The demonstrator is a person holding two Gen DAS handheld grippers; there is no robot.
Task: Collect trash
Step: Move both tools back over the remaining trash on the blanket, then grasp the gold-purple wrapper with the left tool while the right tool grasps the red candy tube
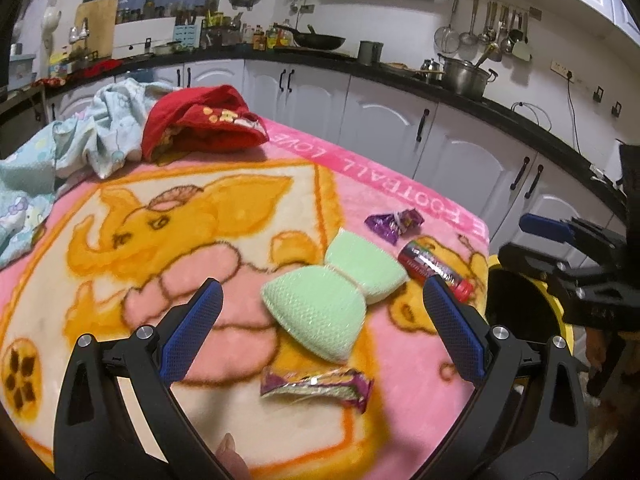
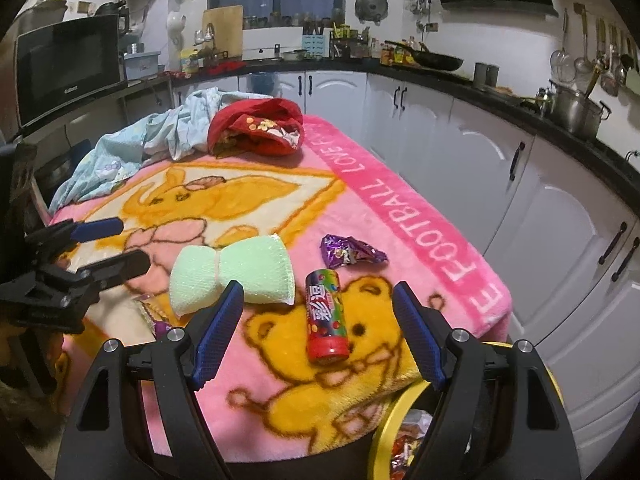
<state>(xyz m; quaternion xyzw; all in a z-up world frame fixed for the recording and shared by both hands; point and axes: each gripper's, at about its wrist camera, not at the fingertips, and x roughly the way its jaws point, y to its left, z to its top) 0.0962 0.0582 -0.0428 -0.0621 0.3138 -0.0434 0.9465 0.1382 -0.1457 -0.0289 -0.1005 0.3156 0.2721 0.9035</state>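
Note:
On the pink blanket-covered table (image 1: 100, 280) lie a purple candy wrapper (image 1: 394, 223), a red candy tube (image 1: 436, 270), a second purple-gold wrapper (image 1: 316, 388) near the front, and a green sponge (image 1: 332, 296). My left gripper (image 1: 322, 300) is open and empty, hovering over the sponge and front wrapper. My right gripper (image 2: 320, 304) is open and empty, its fingers either side of the red tube (image 2: 326, 318). The purple wrapper (image 2: 350, 252) lies beyond it. A yellow-rimmed bin (image 2: 390, 420) with wrappers inside stands below the table's near right corner.
A red cloth (image 1: 200, 120) and a light blue cloth (image 1: 80, 148) are heaped at the table's far end. White kitchen cabinets (image 2: 480, 152) with a black counter run along the right side. A microwave (image 2: 68, 64) stands at the left.

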